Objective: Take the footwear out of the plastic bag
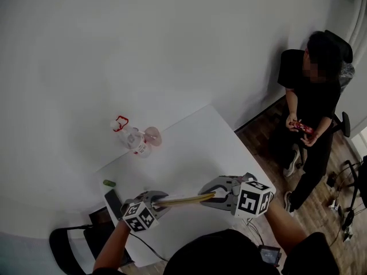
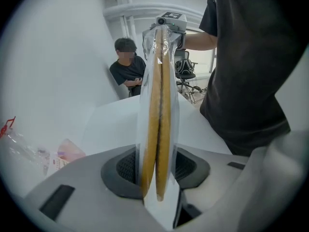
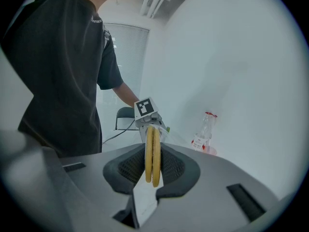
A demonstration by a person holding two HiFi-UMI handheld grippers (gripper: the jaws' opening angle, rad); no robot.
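Low at 7 o'clock, left arm: a bare forearm (image 1: 112, 248) rises from the bottom edge. Its left gripper (image 1: 160, 203) points toward 3 o'clock, marker cube facing the camera.
Left jaws: narrowly parted, pinching one end of the flat tan footwear (image 1: 184, 200), with the film of the clear plastic bag (image 2: 143, 105) between pads and soles.
Low at 5 o'clock, right arm: a forearm (image 1: 287, 225) comes up from the bottom edge. The right gripper (image 1: 213, 197) points toward 9 o'clock, facing the left one.
Right jaws: close together, clamped on the opposite end of the same bagged pair.
Footwear: two thin soles face to face inside the bag, held in the air as a bridge between the grippers, above the white table (image 1: 189, 153).
Table at 11 o'clock: a crumpled clear plastic bottle with a red ring (image 1: 131, 137), well apart from the grippers.
Far at 2 o'clock: a seated person in black clothes (image 1: 312, 96) by the wall.
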